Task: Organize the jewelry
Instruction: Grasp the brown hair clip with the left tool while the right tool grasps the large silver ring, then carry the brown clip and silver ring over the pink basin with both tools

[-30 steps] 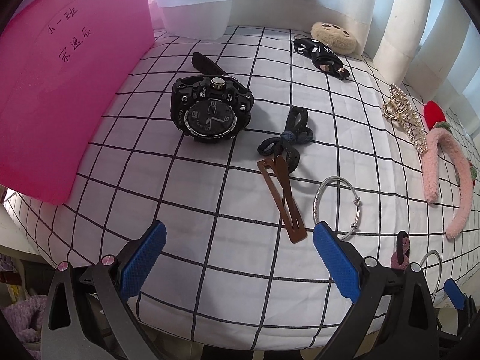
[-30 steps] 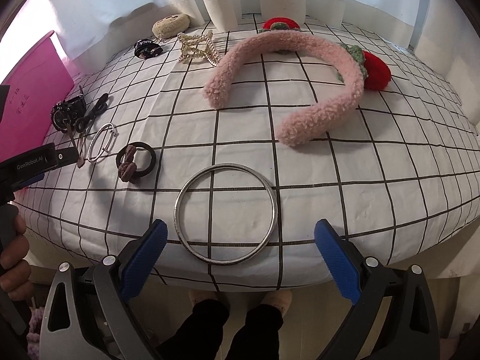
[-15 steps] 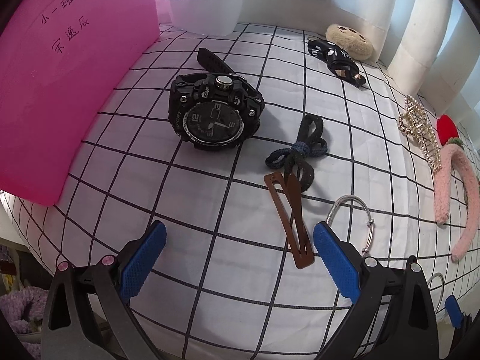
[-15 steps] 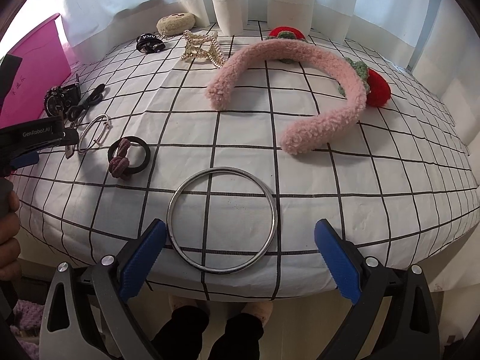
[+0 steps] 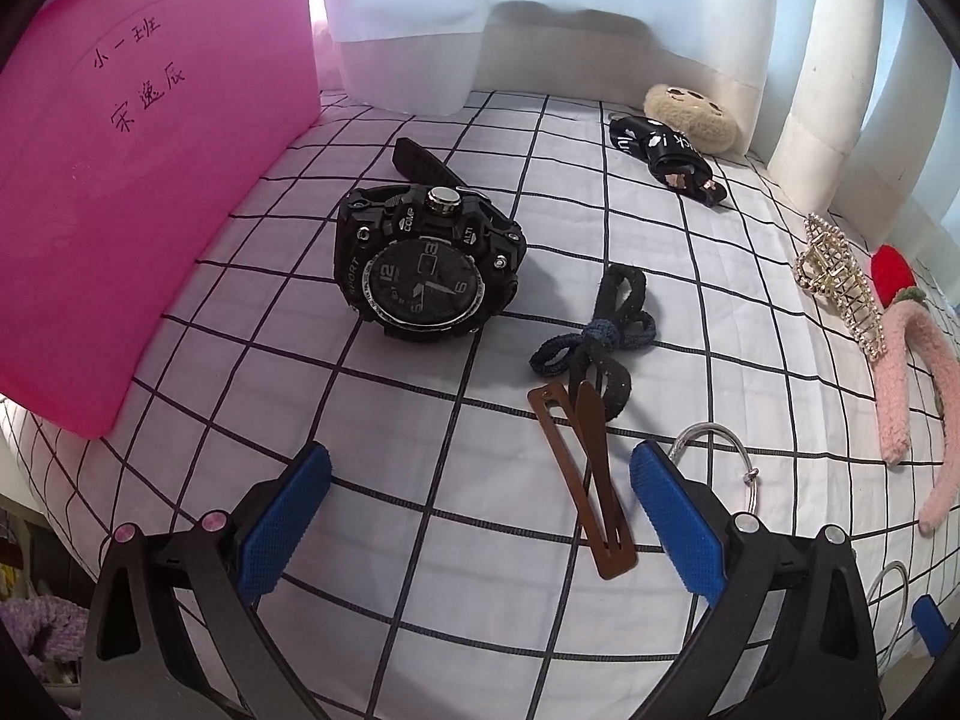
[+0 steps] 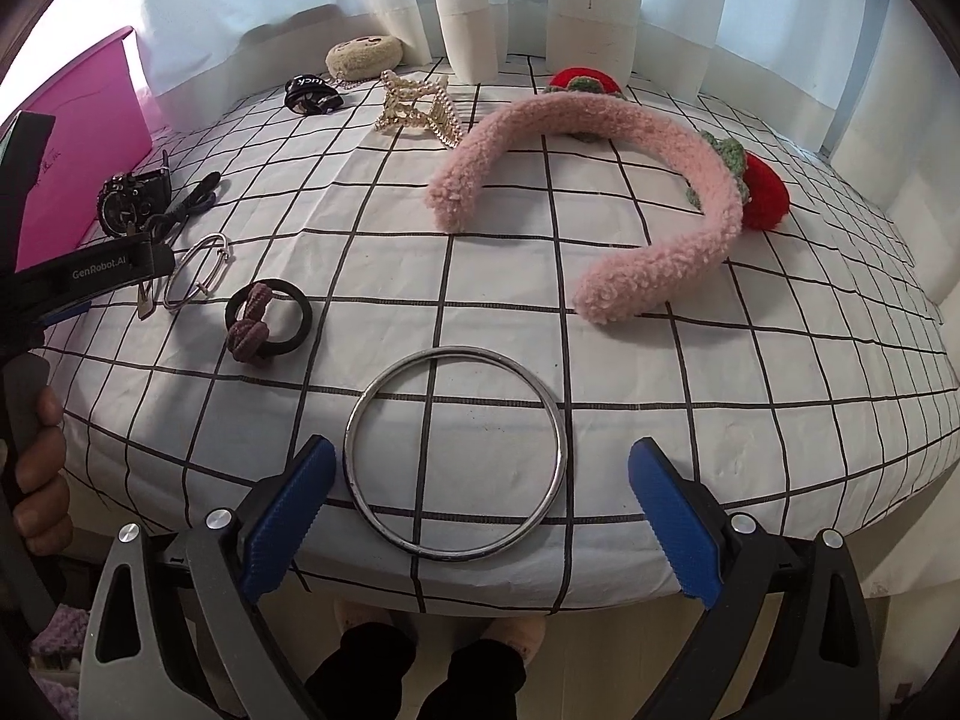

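silver bangle (image 5: 747, 468) partly behind the left tool's finger (image 5: 678, 525)

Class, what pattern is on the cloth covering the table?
The cloth is white with a black grid of thin lines, clearest in the right wrist view.

Grid-check cloth (image 6: 690, 420) carries watch (image 5: 420, 276), hair ties (image 5: 600, 342), bangles (image 6: 456, 456), clips (image 5: 585, 474), headband (image 6: 600, 180).

"COMP", "ALTI", "12" on the watch (image 5: 427, 267); "GenRobot.AI" on the left tongs (image 6: 90, 276).
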### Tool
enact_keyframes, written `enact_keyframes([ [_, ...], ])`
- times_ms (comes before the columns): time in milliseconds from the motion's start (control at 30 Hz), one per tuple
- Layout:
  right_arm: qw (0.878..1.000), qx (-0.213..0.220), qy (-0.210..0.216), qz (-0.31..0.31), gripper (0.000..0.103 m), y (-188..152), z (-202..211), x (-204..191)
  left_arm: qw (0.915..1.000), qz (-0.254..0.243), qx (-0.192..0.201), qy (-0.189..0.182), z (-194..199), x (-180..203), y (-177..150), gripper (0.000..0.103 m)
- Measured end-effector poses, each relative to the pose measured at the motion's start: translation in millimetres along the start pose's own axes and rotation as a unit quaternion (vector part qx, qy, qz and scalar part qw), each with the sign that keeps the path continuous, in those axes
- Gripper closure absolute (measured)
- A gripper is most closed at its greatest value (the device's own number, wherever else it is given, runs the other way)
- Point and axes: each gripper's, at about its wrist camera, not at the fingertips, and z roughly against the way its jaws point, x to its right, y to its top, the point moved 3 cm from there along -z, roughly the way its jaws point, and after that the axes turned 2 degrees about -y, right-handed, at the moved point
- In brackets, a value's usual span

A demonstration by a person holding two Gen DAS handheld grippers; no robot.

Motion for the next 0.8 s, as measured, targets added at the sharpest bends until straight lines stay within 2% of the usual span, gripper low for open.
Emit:
enact_keyframes([
  [67,1.000,-0.001,0.002,0.002,0.010,0,0,0,1.0000,-0.003,0.000,-0.003,2,1,0,0.010],
  [100,1.000,-0.001,0.004,0.002,0.011,1,1,0,1.0000,-0.008,0.003,-0.005,4,4,0,0.017],
  [133,1.000,0.001,0.007,0.005,0.015,1,1,-2,0.9998,-0.014,0.005,-0.008,6,7,-1,0.021],
  [200,1.000,0.008,0.012,0.016,0.029,2,5,-6,0.9995,-0.027,0.009,-0.015,9,13,-2,0.035],
  [233,1.000,0.007,0.010,0.020,0.032,2,6,-8,0.9993,-0.031,0.010,-0.018,10,14,-2,0.038],
  [333,1.000,0.008,0.015,0.020,0.032,3,6,-8,0.9990,-0.036,0.013,-0.024,12,17,-2,0.051],
  [367,1.000,0.008,0.017,0.019,0.032,3,7,-8,0.9989,-0.037,0.015,-0.026,14,18,-2,0.067],
  [400,1.000,0.008,0.020,0.017,0.032,3,7,-7,0.9989,-0.037,0.016,-0.025,15,18,-2,0.087],
  [567,0.999,0.008,0.028,0.013,0.032,3,9,-6,0.9989,-0.022,0.009,-0.040,15,10,-1,0.090],
  [800,0.999,0.011,0.040,0.014,0.032,5,12,-9,0.9990,-0.018,0.014,-0.040,25,0,-5,0.090],
])
